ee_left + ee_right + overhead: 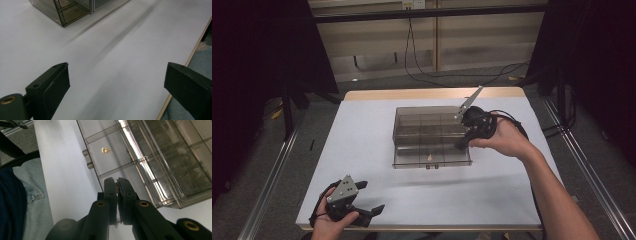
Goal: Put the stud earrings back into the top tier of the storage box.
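The left gripper [362, 202] rests at the table's [362, 135] near left edge, jaws wide apart and empty. Further right, the smoky clear compartment box [432, 135] sits mid-table, one small brass piece [106, 150] in a near cell. The right gripper [117, 185], at the box's right end, is pinched on something tiny and brassy. Best to carry it level over the chosen cell, then part the jaws low.

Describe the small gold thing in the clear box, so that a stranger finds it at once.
On the white table lies a clear box with compartments. The gold thing sits in a near-edge compartment, behind two clasps. It is the one shiny piece inside.
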`<act>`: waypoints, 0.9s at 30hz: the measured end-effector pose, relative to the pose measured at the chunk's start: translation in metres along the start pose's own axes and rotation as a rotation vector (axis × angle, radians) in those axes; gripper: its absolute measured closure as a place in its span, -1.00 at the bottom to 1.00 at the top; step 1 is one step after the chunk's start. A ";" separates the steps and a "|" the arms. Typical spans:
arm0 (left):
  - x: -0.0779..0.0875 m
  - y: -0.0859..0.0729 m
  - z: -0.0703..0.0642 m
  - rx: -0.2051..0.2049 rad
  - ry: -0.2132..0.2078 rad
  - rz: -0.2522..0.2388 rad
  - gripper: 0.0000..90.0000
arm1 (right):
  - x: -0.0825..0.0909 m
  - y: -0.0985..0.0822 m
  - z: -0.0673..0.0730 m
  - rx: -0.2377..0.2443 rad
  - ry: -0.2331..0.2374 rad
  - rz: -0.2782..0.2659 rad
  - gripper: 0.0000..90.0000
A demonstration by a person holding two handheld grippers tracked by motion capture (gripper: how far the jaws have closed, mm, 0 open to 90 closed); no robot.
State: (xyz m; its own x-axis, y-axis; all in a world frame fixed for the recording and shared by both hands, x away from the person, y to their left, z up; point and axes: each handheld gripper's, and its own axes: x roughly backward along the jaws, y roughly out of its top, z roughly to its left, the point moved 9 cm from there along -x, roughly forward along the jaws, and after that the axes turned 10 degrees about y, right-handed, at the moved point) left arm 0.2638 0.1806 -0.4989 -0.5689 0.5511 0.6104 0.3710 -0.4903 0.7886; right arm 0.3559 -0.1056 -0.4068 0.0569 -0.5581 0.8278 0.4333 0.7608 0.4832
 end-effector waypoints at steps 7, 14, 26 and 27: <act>0.000 0.000 0.000 0.004 0.001 0.001 -0.86 | -0.008 0.008 0.003 0.024 0.003 0.028 0.93; 0.000 0.000 0.000 0.004 -0.001 0.001 -0.86 | -0.012 0.019 0.006 0.036 0.004 0.044 0.93; 0.000 0.000 -0.001 0.008 -0.007 -0.011 -0.86 | -0.025 0.033 0.007 0.053 -0.002 0.100 0.93; 0.000 0.000 -0.001 0.008 -0.007 -0.011 -0.86 | -0.026 0.034 0.006 0.060 -0.003 0.100 0.93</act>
State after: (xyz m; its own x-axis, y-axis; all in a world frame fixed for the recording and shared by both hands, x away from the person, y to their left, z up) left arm 0.2637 0.1799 -0.4987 -0.5680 0.5611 0.6022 0.3708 -0.4787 0.7958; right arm 0.3634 -0.0633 -0.4102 0.0945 -0.4775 0.8735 0.3711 0.8311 0.4142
